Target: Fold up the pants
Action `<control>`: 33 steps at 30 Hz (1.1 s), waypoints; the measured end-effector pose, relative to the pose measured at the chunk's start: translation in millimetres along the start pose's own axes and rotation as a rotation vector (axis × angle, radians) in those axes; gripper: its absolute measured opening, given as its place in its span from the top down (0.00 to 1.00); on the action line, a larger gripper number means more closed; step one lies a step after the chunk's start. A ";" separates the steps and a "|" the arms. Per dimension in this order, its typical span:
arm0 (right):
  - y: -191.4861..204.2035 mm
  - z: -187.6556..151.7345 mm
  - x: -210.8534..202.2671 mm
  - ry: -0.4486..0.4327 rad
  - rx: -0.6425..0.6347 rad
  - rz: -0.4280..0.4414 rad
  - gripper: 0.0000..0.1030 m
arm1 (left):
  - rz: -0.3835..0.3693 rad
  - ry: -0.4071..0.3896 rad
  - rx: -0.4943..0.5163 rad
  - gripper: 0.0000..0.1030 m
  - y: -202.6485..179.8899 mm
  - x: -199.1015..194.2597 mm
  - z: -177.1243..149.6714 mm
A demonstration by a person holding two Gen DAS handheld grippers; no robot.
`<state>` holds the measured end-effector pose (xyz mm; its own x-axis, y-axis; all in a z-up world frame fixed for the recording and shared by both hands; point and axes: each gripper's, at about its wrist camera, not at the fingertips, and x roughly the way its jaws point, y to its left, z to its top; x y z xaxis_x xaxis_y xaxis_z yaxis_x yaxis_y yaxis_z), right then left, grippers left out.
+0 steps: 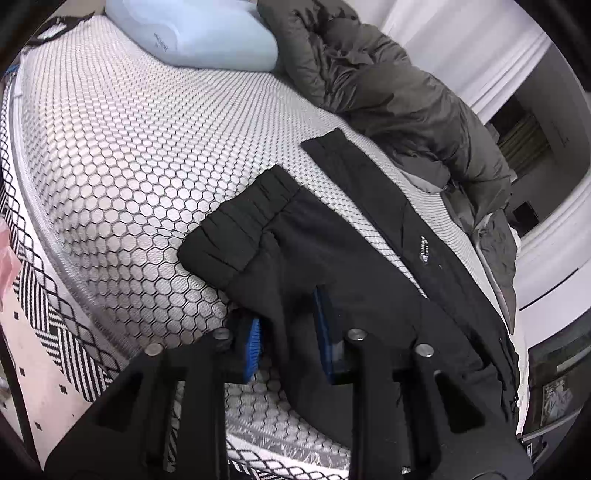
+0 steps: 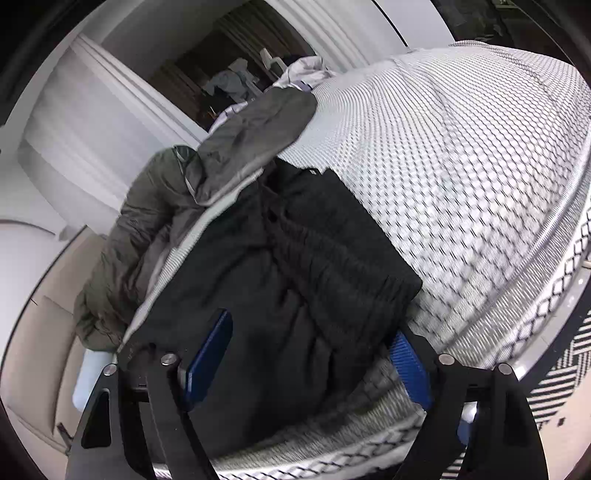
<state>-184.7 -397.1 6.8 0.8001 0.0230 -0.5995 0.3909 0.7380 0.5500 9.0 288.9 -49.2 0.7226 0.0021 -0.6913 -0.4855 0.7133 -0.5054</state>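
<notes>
Black pants [image 1: 354, 266] lie on a mattress with a honeycomb-pattern cover [image 1: 140, 158], near its edge, with the elastic waistband [image 1: 236, 229] folded over toward the left. My left gripper [image 1: 288, 332] is open, its blue pads on either side of the pants fabric near the mattress edge. In the right wrist view the pants [image 2: 280, 266] lie bunched, waistband [image 2: 354, 243] to the right. My right gripper [image 2: 310, 354] is open wide, its blue pads straddling the pants' near edge.
A dark olive puffy jacket [image 1: 388, 92] lies along the far side of the mattress, also in the right wrist view [image 2: 147, 221]. A pale blue pillow [image 1: 192, 33] sits at the head. A black-and-white patterned rug [image 1: 48, 314] covers the floor beside the bed.
</notes>
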 end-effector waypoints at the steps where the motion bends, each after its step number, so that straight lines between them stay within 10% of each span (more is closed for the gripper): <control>1: -0.4 2.4 1.2 -0.003 0.007 0.011 0.26 | 0.011 -0.004 0.004 1.00 0.5 1.7 0.8; 3: -7.7 6.3 9.6 0.026 0.049 0.022 0.73 | 0.014 -0.022 0.019 1.00 2.0 -1.1 2.0; 6: -20.8 5.1 7.1 0.036 0.083 0.042 0.86 | -0.016 -0.043 0.020 1.00 12.6 -12.5 1.9; 18: 11.2 20.7 -26.4 -0.149 0.068 0.178 0.87 | -0.093 -0.093 0.019 1.00 -12.9 -26.6 44.7; 30: 118.3 157.1 68.6 -0.215 -0.027 0.062 0.88 | -0.004 -0.093 0.060 0.99 -147.0 68.4 190.4; 32: 134.1 190.8 116.9 -0.141 -0.061 -0.010 0.76 | 0.033 -0.050 0.048 0.83 -164.8 104.2 213.4; 33: 139.2 204.7 139.1 -0.108 -0.066 -0.041 0.52 | 0.060 -0.035 0.038 0.55 -169.9 121.0 222.0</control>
<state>74.2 -429.2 119.0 0.8297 -0.0787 -0.5526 0.3968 0.7795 0.4847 288.2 323.5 67.7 0.7100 0.0693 -0.7008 -0.5096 0.7375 -0.4433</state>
